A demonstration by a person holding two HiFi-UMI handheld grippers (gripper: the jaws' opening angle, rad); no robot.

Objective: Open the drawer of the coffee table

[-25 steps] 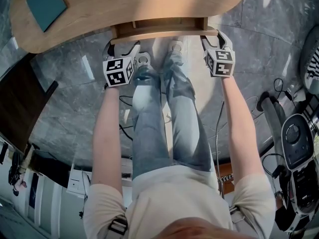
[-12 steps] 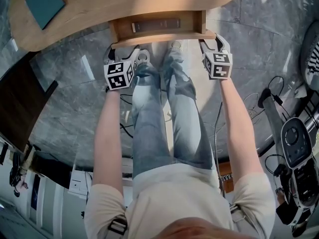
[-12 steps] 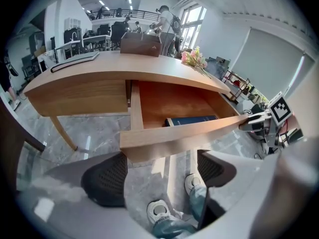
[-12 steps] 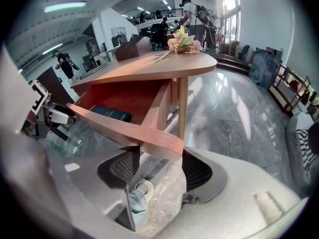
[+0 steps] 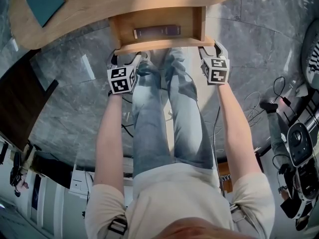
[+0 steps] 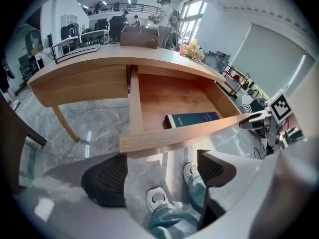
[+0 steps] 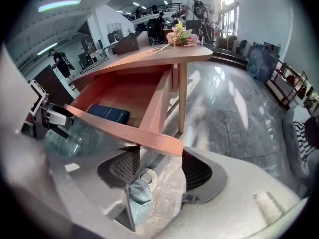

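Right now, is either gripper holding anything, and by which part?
Nothing clamped. Left gripper and right gripper have fingers apart, tips at the lower edge of the drawer front, one near each end; whether they hook it, I can't tell.

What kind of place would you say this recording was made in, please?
Probably a large open-plan office or lab hall: there is a polished grey marble floor, an upper gallery with a railing and tall bright windows beyond the wooden coffee table.
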